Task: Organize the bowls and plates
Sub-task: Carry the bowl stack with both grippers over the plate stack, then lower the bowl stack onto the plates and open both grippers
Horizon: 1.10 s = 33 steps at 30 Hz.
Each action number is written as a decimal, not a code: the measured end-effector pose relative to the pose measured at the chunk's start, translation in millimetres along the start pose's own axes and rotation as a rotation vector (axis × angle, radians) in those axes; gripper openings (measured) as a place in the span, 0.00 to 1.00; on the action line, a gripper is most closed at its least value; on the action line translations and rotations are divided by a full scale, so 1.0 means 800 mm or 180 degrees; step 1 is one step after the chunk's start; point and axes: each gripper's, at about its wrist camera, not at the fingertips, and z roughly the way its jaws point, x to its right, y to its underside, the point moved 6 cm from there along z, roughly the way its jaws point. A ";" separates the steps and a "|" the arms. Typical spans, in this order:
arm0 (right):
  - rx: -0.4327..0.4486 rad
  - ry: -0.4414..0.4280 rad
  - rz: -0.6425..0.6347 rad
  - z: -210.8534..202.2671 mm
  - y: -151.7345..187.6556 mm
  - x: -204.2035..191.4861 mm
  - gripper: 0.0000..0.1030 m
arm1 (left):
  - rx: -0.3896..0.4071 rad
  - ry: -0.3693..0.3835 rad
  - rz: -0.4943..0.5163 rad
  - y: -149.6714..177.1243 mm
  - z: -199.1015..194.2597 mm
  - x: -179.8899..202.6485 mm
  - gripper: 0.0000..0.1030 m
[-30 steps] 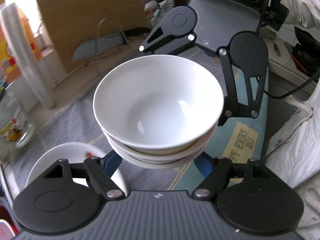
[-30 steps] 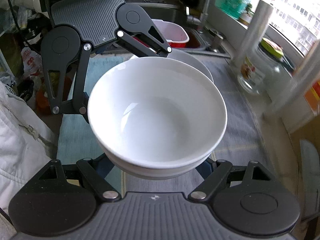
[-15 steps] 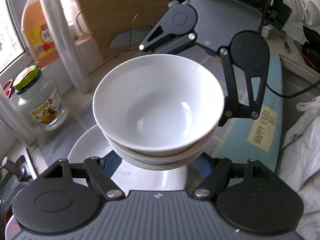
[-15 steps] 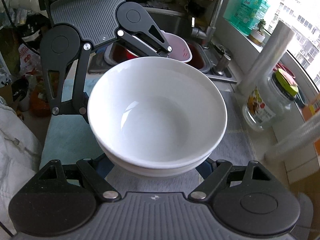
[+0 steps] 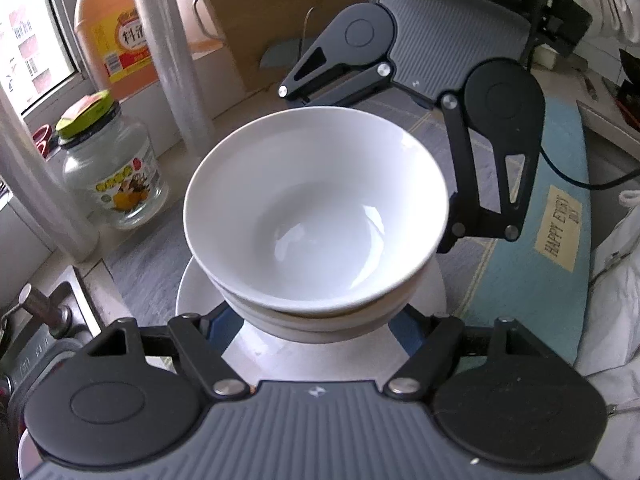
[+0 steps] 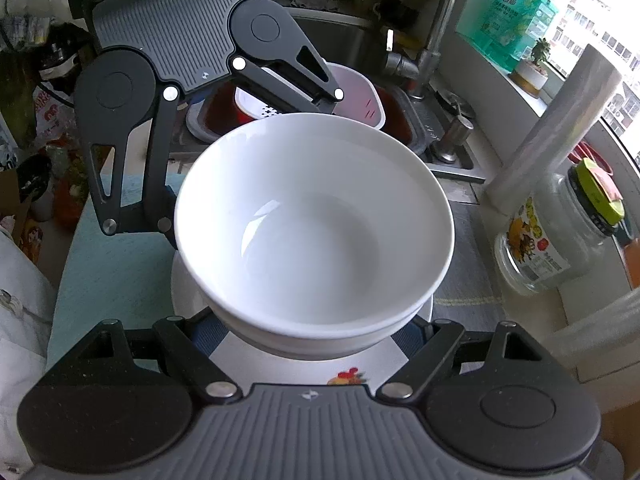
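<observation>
A stack of nested white bowls (image 5: 316, 220) fills the centre of both wrist views, held from opposite sides by two grippers. In judgement, the step in hand is setting this stack on the white plate (image 5: 192, 292) that lies directly beneath it; whether the stack's foot already touches the plate cannot be told.

At 9 o'clock in the left wrist view stands a glass jar (image 5: 112, 168), with an oil bottle (image 5: 116, 32) at 11 o'clock.

The left gripper (image 5: 316, 320), at 6 o'clock, has its blue-padded fingers spread wide and pressed against the lowest bowl's sides, cradling the stack. The right gripper (image 5: 362, 168) reaches in from 1 o'clock, facing the left one, and grips the far side likewise.

The next move likely calls for an even descent, then both grippers widening together.
</observation>
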 end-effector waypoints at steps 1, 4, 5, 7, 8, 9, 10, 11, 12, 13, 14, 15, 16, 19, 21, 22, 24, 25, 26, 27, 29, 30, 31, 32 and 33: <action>-0.0012 -0.0006 0.0003 0.003 -0.001 0.000 0.85 | -0.0006 0.0005 -0.0008 0.001 0.001 -0.002 0.76; -0.0046 -0.0018 0.0014 0.008 -0.001 0.004 0.85 | -0.0019 0.0019 -0.0030 0.004 0.006 -0.008 0.76; -0.0055 -0.0022 0.0020 0.009 -0.001 0.004 0.85 | -0.0021 0.0026 -0.0035 0.005 0.007 -0.009 0.76; -0.0073 -0.0033 0.0035 0.013 -0.001 0.007 0.85 | -0.0025 0.0045 -0.0041 0.006 0.010 -0.012 0.76; -0.0079 -0.0037 0.0039 0.014 -0.001 0.007 0.85 | -0.0029 0.0052 -0.0043 0.007 0.011 -0.013 0.76; -0.0085 -0.0043 0.0045 0.015 -0.001 0.008 0.85 | -0.0031 0.0057 -0.0049 0.008 0.011 -0.013 0.76; -0.0089 -0.0046 0.0050 0.015 -0.001 0.008 0.85 | -0.0031 0.0060 -0.0049 0.008 0.011 -0.014 0.76; -0.0097 -0.0058 0.0059 0.016 0.000 0.008 0.85 | -0.0035 0.0071 -0.0052 0.008 0.013 -0.015 0.76; -0.0108 -0.0072 0.0065 0.017 0.000 0.009 0.85 | -0.0042 0.0087 -0.0063 0.009 0.014 -0.016 0.76; -0.0116 -0.0084 0.0065 0.018 0.000 0.009 0.85 | -0.0047 0.0098 -0.0067 0.009 0.015 -0.017 0.76; -0.0122 -0.0096 0.0067 0.019 0.000 0.010 0.85 | -0.0049 0.0104 -0.0071 0.009 0.015 -0.017 0.76; -0.0125 -0.0109 0.0074 0.021 0.000 0.011 0.85 | -0.0052 0.0111 -0.0079 0.010 0.016 -0.018 0.76; -0.0128 -0.0120 0.0083 0.022 0.000 0.012 0.85 | -0.0055 0.0113 -0.0085 0.010 0.017 -0.017 0.76; -0.0145 -0.0143 0.0096 0.025 0.000 0.013 0.85 | -0.0069 0.0122 -0.0095 0.011 0.019 -0.018 0.76; -0.0155 -0.0165 0.0104 0.026 0.000 0.014 0.85 | -0.0077 0.0136 -0.0103 0.011 0.019 -0.018 0.76; -0.0156 -0.0171 0.0106 0.027 0.000 0.015 0.85 | -0.0078 0.0141 -0.0112 0.012 0.020 -0.018 0.76; -0.0156 -0.0177 0.0116 0.028 0.000 0.016 0.85 | -0.0074 0.0142 -0.0111 0.011 0.020 -0.019 0.76; -0.0157 -0.0180 0.0119 0.028 -0.001 0.017 0.85 | -0.0077 0.0147 -0.0115 0.011 0.020 -0.019 0.76; -0.0157 -0.0179 0.0117 0.028 -0.001 0.018 0.85 | -0.0078 0.0145 -0.0109 0.011 0.020 -0.019 0.76; -0.0159 -0.0183 0.0121 0.029 -0.001 0.018 0.85 | -0.0078 0.0147 -0.0112 0.011 0.020 -0.020 0.76; -0.0156 -0.0183 0.0117 0.029 -0.001 0.018 0.85 | -0.0078 0.0150 -0.0108 0.011 0.020 -0.020 0.76; -0.0159 -0.0186 0.0122 0.029 -0.001 0.019 0.85 | -0.0076 0.0151 -0.0107 0.011 0.020 -0.020 0.76; -0.0160 -0.0188 0.0128 0.029 -0.001 0.019 0.85 | -0.0076 0.0149 -0.0109 0.011 0.020 -0.020 0.76; -0.0162 -0.0188 0.0133 0.029 -0.001 0.019 0.86 | -0.0075 0.0144 -0.0099 0.011 0.020 -0.019 0.76; -0.0171 -0.0192 0.0144 0.030 -0.001 0.020 0.86 | -0.0073 0.0138 -0.0087 0.010 0.020 -0.019 0.76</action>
